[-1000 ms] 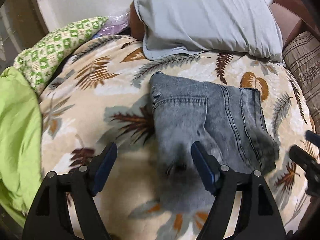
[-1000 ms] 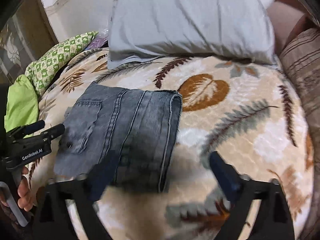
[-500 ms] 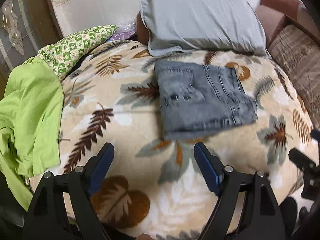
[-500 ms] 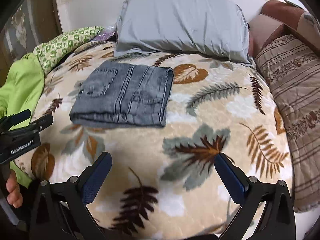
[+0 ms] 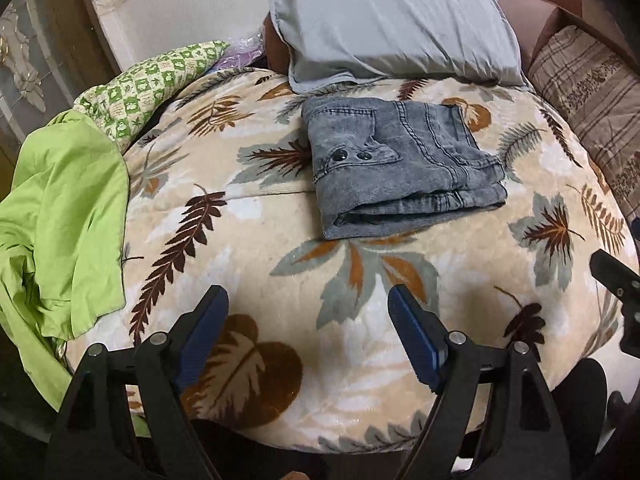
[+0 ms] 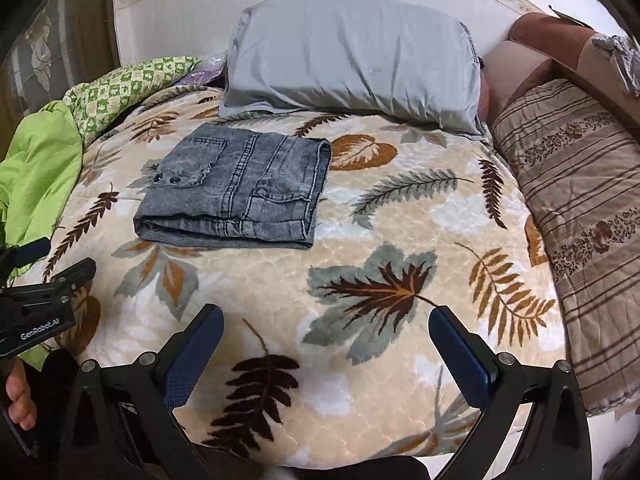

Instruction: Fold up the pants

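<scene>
Left gripper [image 5: 308,320] and right gripper [image 6: 326,338]: jaws wide, nothing held, both over the near edge of the blanket [image 6: 400,220], well apart from the pants [image 6: 236,188]. Pants lie in a compact stacked rectangle near the pillow [image 6: 352,60]. Judgement: folding looks complete; next move calls only for a check, or squaring the slightly uneven near edge.

Soft, even indoor light, no glare. Both views are sharp, with fisheye bending and dark vignette at the edges. The pants [image 5: 400,168] cast only a faint shadow.
</scene>
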A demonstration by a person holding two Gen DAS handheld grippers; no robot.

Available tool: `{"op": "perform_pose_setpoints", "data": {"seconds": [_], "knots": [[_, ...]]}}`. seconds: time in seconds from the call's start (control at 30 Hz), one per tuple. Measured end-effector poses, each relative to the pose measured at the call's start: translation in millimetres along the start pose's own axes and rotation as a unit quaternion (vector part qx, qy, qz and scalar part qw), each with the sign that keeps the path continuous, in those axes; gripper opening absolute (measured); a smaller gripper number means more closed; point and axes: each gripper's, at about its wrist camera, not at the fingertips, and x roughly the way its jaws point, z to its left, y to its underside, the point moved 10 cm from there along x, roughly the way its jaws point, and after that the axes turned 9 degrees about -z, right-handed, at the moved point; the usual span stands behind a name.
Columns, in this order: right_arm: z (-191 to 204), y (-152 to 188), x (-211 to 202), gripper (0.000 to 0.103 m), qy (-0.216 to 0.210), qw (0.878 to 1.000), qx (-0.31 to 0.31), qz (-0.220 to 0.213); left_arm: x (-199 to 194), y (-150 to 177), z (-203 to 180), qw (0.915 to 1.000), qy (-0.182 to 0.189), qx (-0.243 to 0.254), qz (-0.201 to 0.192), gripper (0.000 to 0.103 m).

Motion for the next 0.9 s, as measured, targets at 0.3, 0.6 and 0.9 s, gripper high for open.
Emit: {"op": "perform_pose_setpoints", "data": {"seconds": [0.3, 0.6, 0.9], "knots": [[3, -2, -1, 0.103, -0.005, 1.000, -0.009, -0.005, -16, -8, -27, 0.9985, 0.052, 0.016, 0.001, 0.083], [-11, 2, 1, 0.103, 0.002, 1.000, -0.002, -0.002, -20, -16, -42, 0.9976, 0.062, 0.033, -0.001, 0.083], [-26, 8, 4, 0.103, 0.008, 1.000, 0.009, 0.013, -11, -18, -38, 0.9974, 0.069, 0.020, 0.005, 0.083]]}}
